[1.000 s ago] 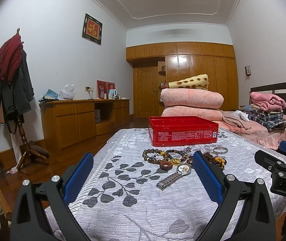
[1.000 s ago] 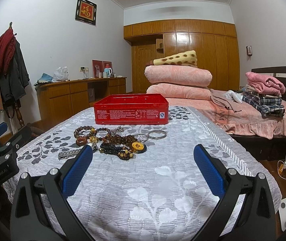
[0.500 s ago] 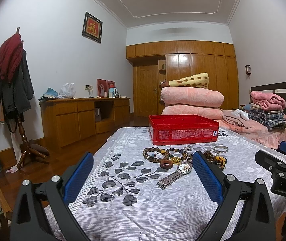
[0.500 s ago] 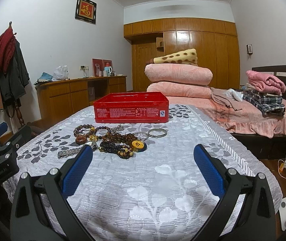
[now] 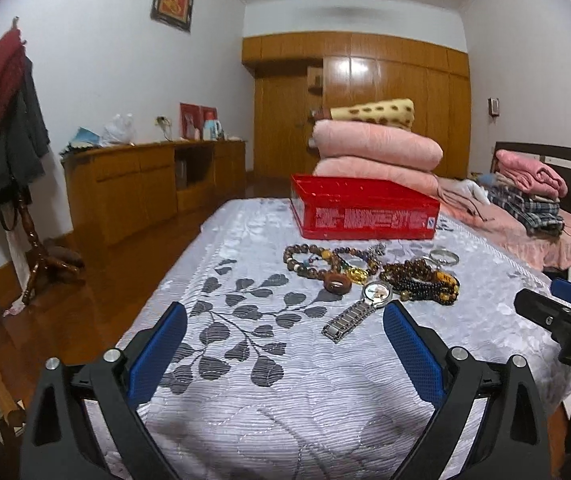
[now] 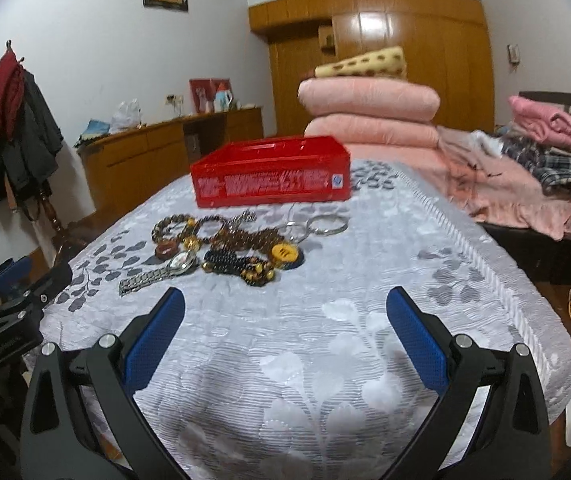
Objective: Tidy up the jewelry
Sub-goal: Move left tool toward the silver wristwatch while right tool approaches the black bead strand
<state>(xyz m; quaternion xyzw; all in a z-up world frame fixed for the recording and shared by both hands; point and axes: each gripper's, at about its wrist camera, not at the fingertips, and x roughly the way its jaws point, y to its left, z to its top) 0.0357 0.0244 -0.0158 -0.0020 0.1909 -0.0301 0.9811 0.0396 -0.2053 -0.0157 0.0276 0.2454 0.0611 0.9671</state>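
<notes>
A pile of jewelry lies on the grey floral cloth: brown bead bracelets (image 5: pixel 317 258) (image 6: pixel 189 226), a silver watch (image 5: pixel 359 306) (image 6: pixel 161 272), dark bead strands with a yellow pendant (image 6: pixel 283 254), and silver rings (image 5: pixel 443 257) (image 6: pixel 325 224). A red box (image 5: pixel 365 212) (image 6: pixel 271 180) stands behind the pile. My left gripper (image 5: pixel 285 328) is open and empty, near the watch. My right gripper (image 6: pixel 285 312) is open and empty, in front of the pile.
The covered table (image 6: pixel 365 320) ends at a fringe on the right. Folded pink quilts (image 5: pixel 377 152) and a bed with clothes (image 6: pixel 545 152) lie beyond. A wooden sideboard (image 5: pixel 145 184) and a coat stand (image 5: pixel 1 120) stand at the left.
Both grippers have moved forward and tilted down toward the jewelry, which now appears closer. The jaws stay open. Nothing on the table has moved.
</notes>
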